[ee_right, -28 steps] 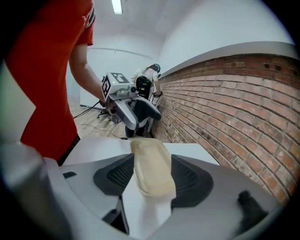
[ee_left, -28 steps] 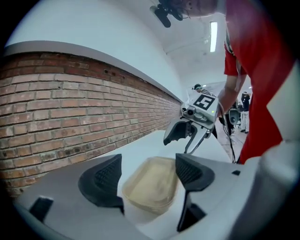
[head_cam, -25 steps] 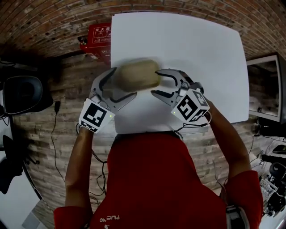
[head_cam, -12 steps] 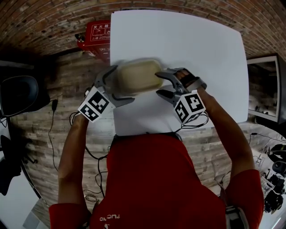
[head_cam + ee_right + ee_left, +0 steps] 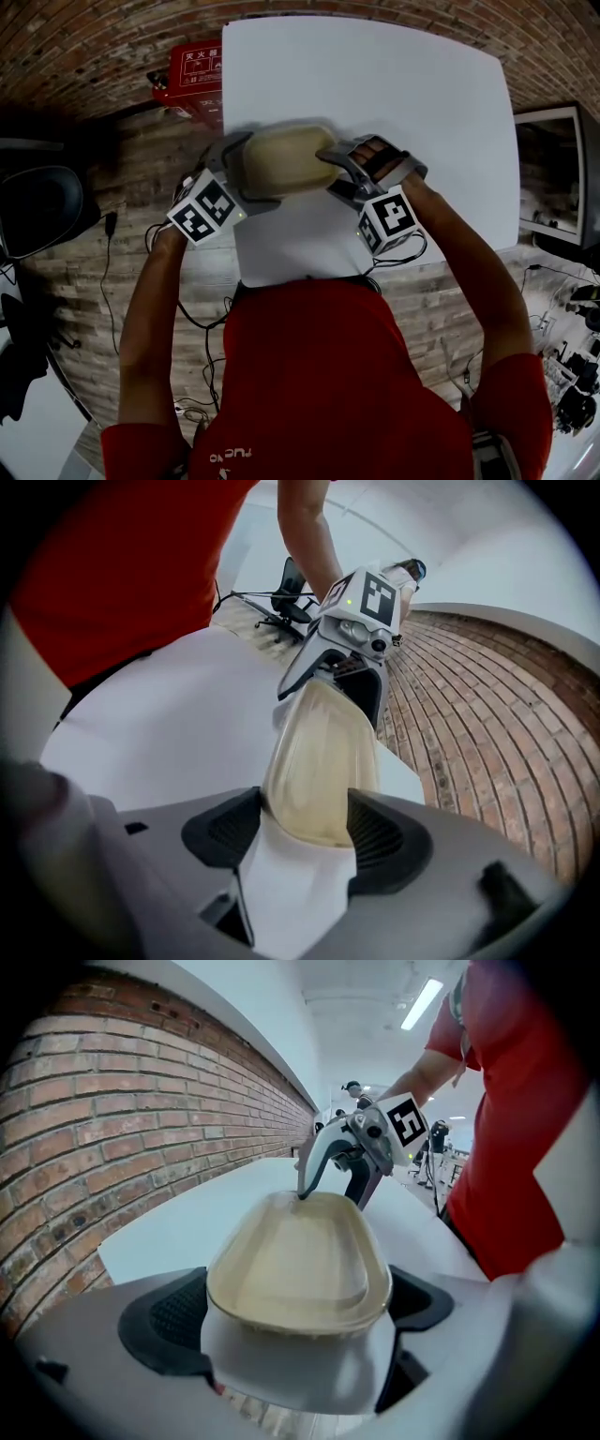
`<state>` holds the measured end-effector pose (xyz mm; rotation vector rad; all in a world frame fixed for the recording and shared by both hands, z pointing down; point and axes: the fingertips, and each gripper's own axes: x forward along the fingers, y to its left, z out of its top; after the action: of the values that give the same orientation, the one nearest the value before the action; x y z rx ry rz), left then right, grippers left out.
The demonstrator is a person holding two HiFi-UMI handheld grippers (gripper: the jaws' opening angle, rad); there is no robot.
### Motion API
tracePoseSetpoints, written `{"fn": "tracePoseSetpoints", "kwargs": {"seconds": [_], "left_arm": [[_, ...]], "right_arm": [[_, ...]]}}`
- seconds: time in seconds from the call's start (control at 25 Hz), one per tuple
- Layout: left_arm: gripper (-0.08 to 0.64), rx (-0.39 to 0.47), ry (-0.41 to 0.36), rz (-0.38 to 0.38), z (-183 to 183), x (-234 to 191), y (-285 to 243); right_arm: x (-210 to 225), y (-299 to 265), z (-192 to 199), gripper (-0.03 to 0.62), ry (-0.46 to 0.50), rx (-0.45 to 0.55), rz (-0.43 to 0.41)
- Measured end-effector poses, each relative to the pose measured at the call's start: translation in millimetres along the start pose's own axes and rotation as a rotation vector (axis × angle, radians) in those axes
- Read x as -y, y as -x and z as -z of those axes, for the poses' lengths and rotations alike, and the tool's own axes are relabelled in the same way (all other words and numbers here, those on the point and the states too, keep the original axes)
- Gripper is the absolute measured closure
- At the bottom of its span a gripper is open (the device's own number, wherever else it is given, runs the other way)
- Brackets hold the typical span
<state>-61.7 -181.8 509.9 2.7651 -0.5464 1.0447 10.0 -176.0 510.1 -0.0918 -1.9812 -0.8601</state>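
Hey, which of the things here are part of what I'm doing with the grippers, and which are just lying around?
In use: beige tray, held off the table at its two ends by the left gripper and the right gripper.

Lying about: white table, red box beside it, office chair, cables.

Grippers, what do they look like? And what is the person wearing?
The left gripper and right gripper are pale grey plastic, each with two curved jaws lined with black ribbed pads. Each carries a white cube printed with black square markers, and thin dark cables trail from them. The person wears a red short-sleeved shirt.
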Motion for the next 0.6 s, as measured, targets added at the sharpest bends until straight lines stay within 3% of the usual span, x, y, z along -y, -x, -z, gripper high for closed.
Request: {"fn": "tracePoseSetpoints", "kwargs": {"seconds": [0.16,0.48,0.6], "left_arm": [[-0.003,-0.015,-0.03,-0.015,-1,-2,-2],[-0.003,-0.032,-0.06,-0.047,-2,-4,-5],[-0.003,-0.027,-0.053,-0.05,-2,-4,-6]], "right_arm": [[-1,5,-1,0.305,-0.059,0.013,-0.091],[4,17,-6,0.316,-0.251,0.067,-0.397],[7,19,-8,0.314,-0.279,0.068,-0.426]]}}
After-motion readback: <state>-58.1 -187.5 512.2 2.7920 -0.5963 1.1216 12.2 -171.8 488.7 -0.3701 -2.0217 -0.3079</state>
